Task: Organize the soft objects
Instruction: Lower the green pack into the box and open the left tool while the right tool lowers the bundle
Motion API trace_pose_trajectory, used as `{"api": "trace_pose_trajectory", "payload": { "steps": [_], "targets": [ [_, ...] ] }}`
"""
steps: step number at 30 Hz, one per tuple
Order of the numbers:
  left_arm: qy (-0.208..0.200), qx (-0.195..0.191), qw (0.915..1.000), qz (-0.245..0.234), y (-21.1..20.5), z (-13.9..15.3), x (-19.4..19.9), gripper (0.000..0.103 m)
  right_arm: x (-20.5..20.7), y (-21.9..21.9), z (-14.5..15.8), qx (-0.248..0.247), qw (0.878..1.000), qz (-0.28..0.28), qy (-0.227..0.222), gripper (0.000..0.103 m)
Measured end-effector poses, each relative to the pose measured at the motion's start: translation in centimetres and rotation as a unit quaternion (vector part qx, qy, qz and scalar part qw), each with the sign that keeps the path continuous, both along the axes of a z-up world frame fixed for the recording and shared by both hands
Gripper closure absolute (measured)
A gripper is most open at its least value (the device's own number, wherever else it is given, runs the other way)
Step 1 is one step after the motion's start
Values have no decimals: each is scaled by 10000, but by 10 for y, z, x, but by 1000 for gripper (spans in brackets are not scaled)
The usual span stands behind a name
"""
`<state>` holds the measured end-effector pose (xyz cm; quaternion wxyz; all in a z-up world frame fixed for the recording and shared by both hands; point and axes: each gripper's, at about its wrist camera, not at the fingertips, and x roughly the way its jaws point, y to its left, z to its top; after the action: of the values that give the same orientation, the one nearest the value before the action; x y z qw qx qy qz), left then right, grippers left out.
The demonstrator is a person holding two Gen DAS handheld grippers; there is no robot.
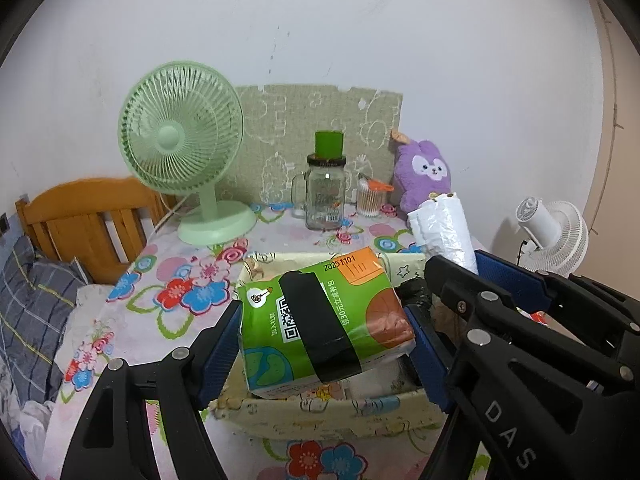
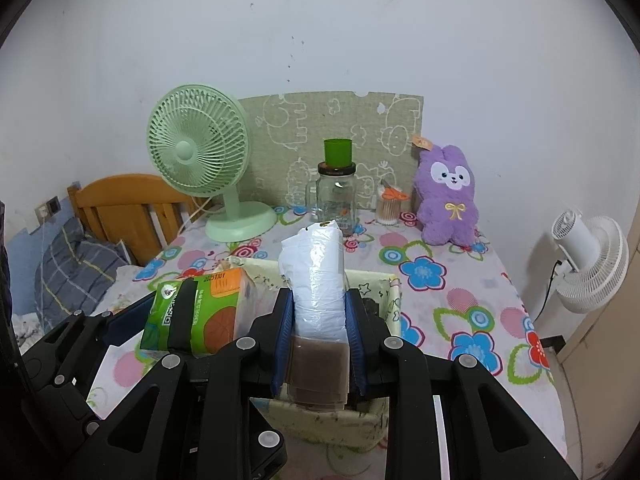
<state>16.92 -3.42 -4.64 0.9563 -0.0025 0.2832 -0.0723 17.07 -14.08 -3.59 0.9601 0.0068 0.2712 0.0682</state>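
Left tool [image 1: 324, 344] clamped on green tissue pack [image 1: 320, 320] (date "20251101"), right tool [image 2: 318, 336] on white bag roll [image 2: 316, 280].

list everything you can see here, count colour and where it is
tissue pack: 1, green and orange with black tape, held over the basket
bag roll: 1, white, held over the basket
basket: 1, pale yellow fabric, near edge of table
table: 1, flowered cloth
desk fan: 1, light green, back left of table
jar: 1, clear glass, back centre
cup: 1, green, on top of the jar
cotton swab tub: 1, clear, right of the jar
plush toy: 1, purple, back right
board: 1, beige, against the wall
second fan: 1, white, right of table
bed frame: 1, wooden, left
left gripper: fingers blue, clamping the tissue pack
right gripper: fingers blue, clamping the bag roll
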Motion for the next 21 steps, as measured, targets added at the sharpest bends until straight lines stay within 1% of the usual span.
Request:
{"api": "trace_pose_trajectory", "payload": {
  "steps": [5, 9, 10, 12, 14, 18, 21],
  "targets": [
    [230, 17, 9997, -24, -2, -10, 19, 22, 17, -2, -9, 48, 9999, -57, 145, 74],
    [375, -53, 9992, -81, -2, -17, 29, 20, 27, -2, -15, 83, 9997, -31, 212, 74],
    [410, -69, 9991, -88, -1, -18, 30, 19, 30, -1, -17, 71, 9997, -11, 248, 74],
    [481, -88, 9988, -89, 0, -22, 34, 7, 33, -1, -19, 74, 9996, 17, 287, 74],
    [550, -101, 9984, -113, 1, -24, 36, 3, 34, 0, -22, 85, 9995, 66, 311, 74],
    [732, -3, 9973, -61, 2, -28, 38, 2, 40, 4, -26, 135, 9990, 192, 382, 74],
    [756, 52, 9971, -21, 5, -29, 37, 2, 43, 8, -30, 188, 9985, 306, 412, 74]
  ]
}}
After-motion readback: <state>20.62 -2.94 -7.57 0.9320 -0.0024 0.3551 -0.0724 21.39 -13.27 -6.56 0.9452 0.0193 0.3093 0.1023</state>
